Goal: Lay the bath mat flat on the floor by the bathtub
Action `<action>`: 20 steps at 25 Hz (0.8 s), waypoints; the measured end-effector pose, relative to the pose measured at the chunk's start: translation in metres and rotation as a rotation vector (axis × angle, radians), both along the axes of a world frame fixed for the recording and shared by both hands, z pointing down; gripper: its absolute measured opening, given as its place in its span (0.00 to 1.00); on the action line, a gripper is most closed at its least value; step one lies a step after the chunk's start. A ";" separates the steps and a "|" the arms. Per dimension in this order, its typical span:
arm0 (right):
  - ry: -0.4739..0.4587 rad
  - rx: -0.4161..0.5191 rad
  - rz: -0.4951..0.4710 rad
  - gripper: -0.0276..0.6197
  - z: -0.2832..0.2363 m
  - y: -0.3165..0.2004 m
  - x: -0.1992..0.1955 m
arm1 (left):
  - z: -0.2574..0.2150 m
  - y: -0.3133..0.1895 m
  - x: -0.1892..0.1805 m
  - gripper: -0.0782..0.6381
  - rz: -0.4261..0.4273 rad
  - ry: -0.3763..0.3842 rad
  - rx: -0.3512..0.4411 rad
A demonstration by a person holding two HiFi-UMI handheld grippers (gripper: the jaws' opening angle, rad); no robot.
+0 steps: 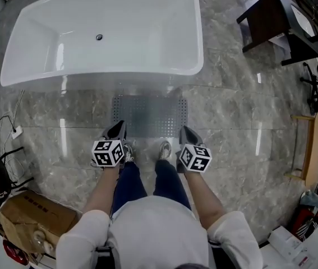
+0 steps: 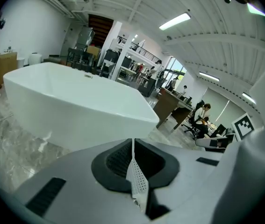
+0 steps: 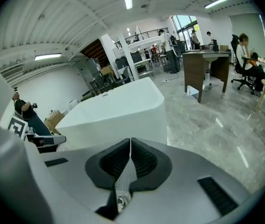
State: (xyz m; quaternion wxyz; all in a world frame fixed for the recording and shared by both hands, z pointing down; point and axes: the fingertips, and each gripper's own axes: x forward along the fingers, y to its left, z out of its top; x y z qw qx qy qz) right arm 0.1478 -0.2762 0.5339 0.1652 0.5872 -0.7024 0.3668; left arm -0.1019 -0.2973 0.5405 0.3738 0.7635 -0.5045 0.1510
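— Grey marbled floor (image 1: 243, 128) all round the white bathtub (image 1: 108, 32). Where's the bath mat (image 1: 149, 115)?

— Just before the bathtub's near side, stretched between both grippers.

— How are they gripping it?

— Left gripper (image 1: 118, 129) is clamped tight on one near corner of the perforated sheet. Right gripper (image 1: 188, 134) is pinched closed on the other.

The bath mat (image 1: 149, 115) is hanging just before the bathtub (image 1: 102, 35), its near corners sitting in the jaws of the left gripper (image 1: 117, 129) and right gripper (image 1: 187, 132).
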 end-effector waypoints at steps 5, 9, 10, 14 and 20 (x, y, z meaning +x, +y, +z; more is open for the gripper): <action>-0.031 0.074 -0.017 0.09 -0.050 -0.006 -0.008 | -0.044 0.003 0.010 0.17 0.029 0.020 0.042; -0.055 0.135 -0.037 0.09 -0.089 -0.010 -0.013 | -0.071 0.007 0.016 0.17 0.042 0.032 0.068; -0.066 0.153 -0.041 0.09 -0.100 -0.011 -0.014 | -0.077 0.008 0.017 0.17 0.048 0.035 0.074; -0.094 0.225 -0.053 0.09 -0.139 -0.004 -0.016 | -0.098 0.018 0.020 0.17 0.071 0.038 0.104; -0.137 0.293 -0.048 0.09 -0.178 0.005 -0.013 | -0.142 0.015 0.017 0.17 0.094 0.040 0.190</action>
